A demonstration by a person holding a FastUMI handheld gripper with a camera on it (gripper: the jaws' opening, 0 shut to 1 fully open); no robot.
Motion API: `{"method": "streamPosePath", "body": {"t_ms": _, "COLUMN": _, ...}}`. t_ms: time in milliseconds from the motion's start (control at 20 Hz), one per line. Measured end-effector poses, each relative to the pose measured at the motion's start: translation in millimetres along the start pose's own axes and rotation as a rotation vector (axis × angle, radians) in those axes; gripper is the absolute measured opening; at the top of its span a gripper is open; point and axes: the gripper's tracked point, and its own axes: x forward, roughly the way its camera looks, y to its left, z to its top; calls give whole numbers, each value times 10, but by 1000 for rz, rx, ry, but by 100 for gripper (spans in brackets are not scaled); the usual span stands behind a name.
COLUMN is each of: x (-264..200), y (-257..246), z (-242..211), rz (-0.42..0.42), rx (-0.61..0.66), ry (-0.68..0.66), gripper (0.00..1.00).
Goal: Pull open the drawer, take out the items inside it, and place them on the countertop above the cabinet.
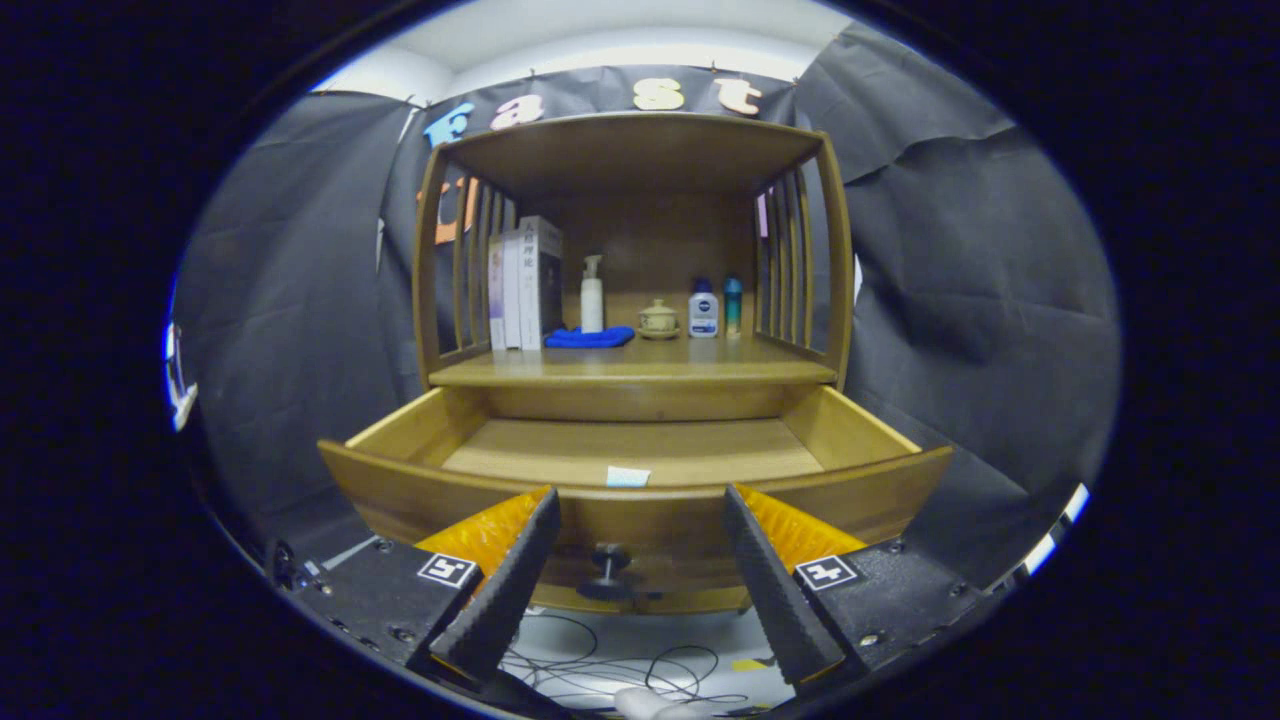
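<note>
The wooden drawer (640,455) stands pulled out toward me, its dark knob (608,565) between my fingers and slightly beyond them. A small pale blue-white item (628,477) lies flat on the drawer floor against the front wall. My gripper (640,500) is open, its fingertips just in front of the drawer's front panel, holding nothing. Above the drawer is the cabinet's countertop (640,365). On it sit a blue cloth (589,338), a white pump bottle (592,297), a small lidded pot (658,320), a white bottle with a blue cap (704,310) and a teal bottle (733,305).
Upright books (525,285) stand at the countertop's left, against slatted side rails. A shelf roof (630,150) covers the countertop. Loose cables (620,670) lie on the pale floor below the drawer. Black cloth walls surround the cabinet.
</note>
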Motion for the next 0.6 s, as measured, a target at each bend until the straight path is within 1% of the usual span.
{"method": "streamPosePath", "body": {"t_ms": 150, "x": 186, "y": -70, "z": 462, "rz": -7, "rx": -18, "ry": -24, "gripper": 100}}
{"method": "streamPosePath", "body": {"t_ms": 300, "x": 439, "y": -38, "z": 864, "rz": -8, "rx": -30, "ry": -34, "gripper": 100}}
{"method": "streamPosePath", "body": {"t_ms": 450, "x": 707, "y": 116, "z": 1098, "rz": 35, "rx": -3, "ry": -20, "gripper": 100}}
{"method": "streamPosePath", "body": {"t_ms": 500, "x": 808, "y": 139, "z": 1139, "rz": 36, "rx": -3, "ry": -5, "gripper": 100}}
{"method": "streamPosePath", "body": {"t_ms": 600, "x": 1008, "y": 149, "z": 1077, "rz": 26, "rx": -14, "ry": 67, "gripper": 100}}
